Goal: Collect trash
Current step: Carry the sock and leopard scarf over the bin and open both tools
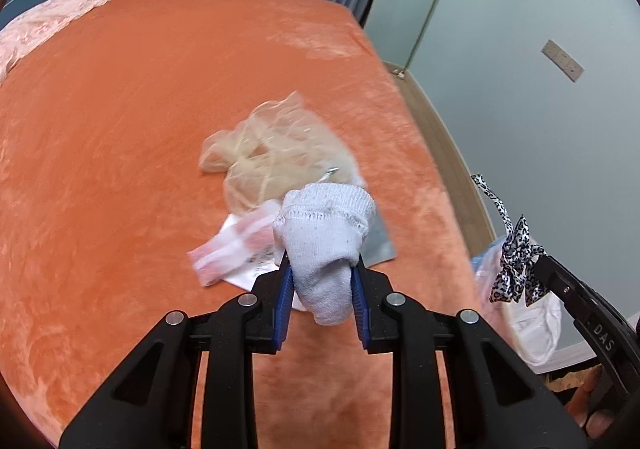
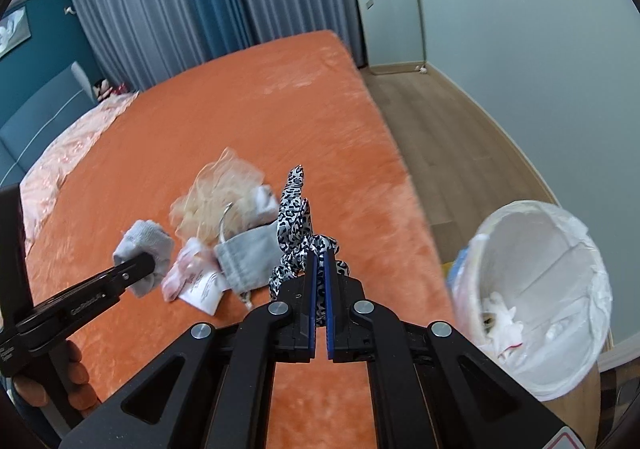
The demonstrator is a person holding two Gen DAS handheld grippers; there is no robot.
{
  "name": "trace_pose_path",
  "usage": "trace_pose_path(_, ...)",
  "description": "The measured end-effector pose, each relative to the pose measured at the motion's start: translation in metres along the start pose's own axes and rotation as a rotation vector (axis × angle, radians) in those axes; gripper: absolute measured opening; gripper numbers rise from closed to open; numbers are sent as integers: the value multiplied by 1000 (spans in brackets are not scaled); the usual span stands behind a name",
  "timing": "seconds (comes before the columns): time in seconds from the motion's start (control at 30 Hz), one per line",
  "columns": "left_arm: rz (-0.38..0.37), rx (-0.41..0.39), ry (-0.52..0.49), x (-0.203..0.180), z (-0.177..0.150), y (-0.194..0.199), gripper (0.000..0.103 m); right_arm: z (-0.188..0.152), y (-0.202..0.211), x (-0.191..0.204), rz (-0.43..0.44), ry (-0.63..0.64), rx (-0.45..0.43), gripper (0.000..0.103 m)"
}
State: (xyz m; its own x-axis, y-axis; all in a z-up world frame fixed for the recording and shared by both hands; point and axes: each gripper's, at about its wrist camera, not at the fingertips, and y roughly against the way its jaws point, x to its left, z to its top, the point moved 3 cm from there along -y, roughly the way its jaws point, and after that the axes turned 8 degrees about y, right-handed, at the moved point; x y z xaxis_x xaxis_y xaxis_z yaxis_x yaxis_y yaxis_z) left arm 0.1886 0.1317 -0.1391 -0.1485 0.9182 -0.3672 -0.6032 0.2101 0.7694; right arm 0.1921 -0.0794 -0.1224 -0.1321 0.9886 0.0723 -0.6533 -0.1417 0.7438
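Note:
My left gripper (image 1: 321, 264) is shut on a rolled white sock (image 1: 326, 233), lifted above the orange bed; it also shows at the left of the right wrist view as the sock (image 2: 146, 247). My right gripper (image 2: 319, 255) is shut on a leopard-print ribbon (image 2: 294, 209), which hangs at the right edge of the left wrist view as the ribbon (image 1: 516, 249). On the bed lie a beige mesh bag (image 1: 272, 145), a pink-and-white wrapper (image 1: 232, 249) on a printed paper, and a grey pouch (image 2: 252, 253). A bin lined with a white bag (image 2: 560, 289) stands beside the bed.
The orange blanket (image 1: 120, 129) covers the bed, with a pink quilt (image 1: 44, 25) at its far left. Curtains (image 2: 180, 9) hang behind. Wooden floor (image 2: 440, 121) and a pale wall run along the right. A person's hand (image 2: 52, 381) holds the left tool.

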Motion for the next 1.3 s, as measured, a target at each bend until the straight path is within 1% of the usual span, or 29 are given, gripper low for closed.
trace_pose_path(0.2, -57, -18, -65, -58, -7, 16, 25, 0, 32, -45, -35, -56, -57, 3)
trace_pose_path(0.33, -94, -21, -111, -96, -15, 21, 25, -5, 48, -73, -58, -85, -75, 3)
trace_pose_path(0.47, -124, -8, -158, -134, -27, 18, 25, -13, 61, -101, -77, -127, -89, 3)
trace_pose_path(0.7, -165, 27, -225, -186, -53, 8, 25, -27, 75, -143, -106, -181, -99, 3)
trace_pose_path(1.03, -207, 64, -299, -242, -80, -3, 25, -47, 87, -192, -154, -238, -112, 3)
trace_pose_path(1.3, -250, 106, -325, -275, -95, -20, 26, -59, 88, -216, -184, -255, -101, 3)
